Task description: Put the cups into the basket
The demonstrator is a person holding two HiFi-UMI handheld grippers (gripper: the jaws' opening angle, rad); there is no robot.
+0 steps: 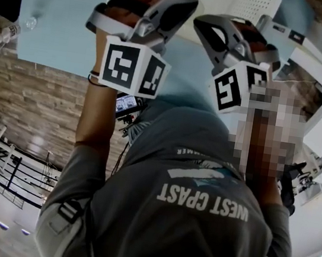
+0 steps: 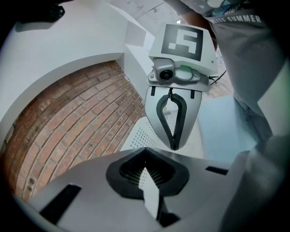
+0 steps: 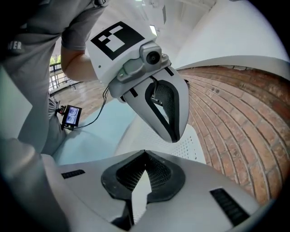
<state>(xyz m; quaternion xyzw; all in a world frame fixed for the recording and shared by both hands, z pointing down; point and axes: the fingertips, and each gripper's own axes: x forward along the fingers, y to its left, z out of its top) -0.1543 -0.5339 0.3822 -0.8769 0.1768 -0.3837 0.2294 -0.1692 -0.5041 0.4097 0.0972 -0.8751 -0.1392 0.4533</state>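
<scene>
Tongs of left gripper (image 2: 145, 149) and right gripper (image 3: 145, 152) clenched, empty; ribbed black pads (image 2: 132, 172); brick wall (image 2: 77, 122) beyond

Head view dim and low in contrast, the grey shirt (image 1: 195, 220) underexposed; both gripper views bright and evenly lit, with strong barrel distortion and black corners, the left gripper (image 2: 145, 152) and right gripper (image 3: 145, 153) blurred close up, the brick wall (image 2: 68, 127) sharper.
</scene>
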